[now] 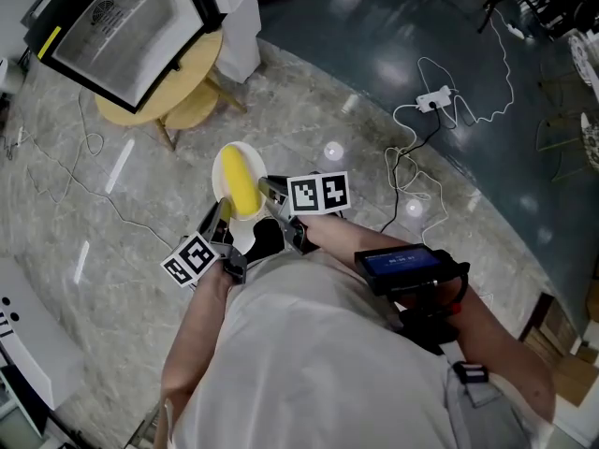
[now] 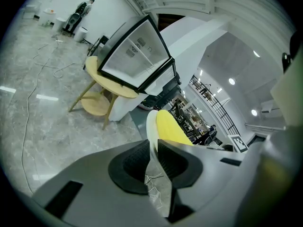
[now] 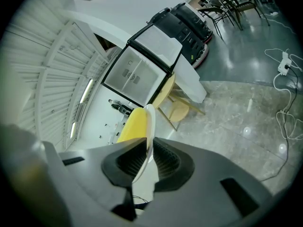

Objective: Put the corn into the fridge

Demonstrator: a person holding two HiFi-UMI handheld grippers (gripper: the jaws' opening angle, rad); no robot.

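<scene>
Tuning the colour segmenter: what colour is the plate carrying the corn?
Plain white. The plate shows best in the head view, under the yellow corn.

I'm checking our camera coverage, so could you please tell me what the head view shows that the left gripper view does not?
Only the head view: the power strip on the floor, plus the person's forearms. Only the left gripper view: ceiling lights, and the left tongs seen close, shut on the plate rim. Both: the corn on that white plate, and the fridge on its round wooden table.
</scene>
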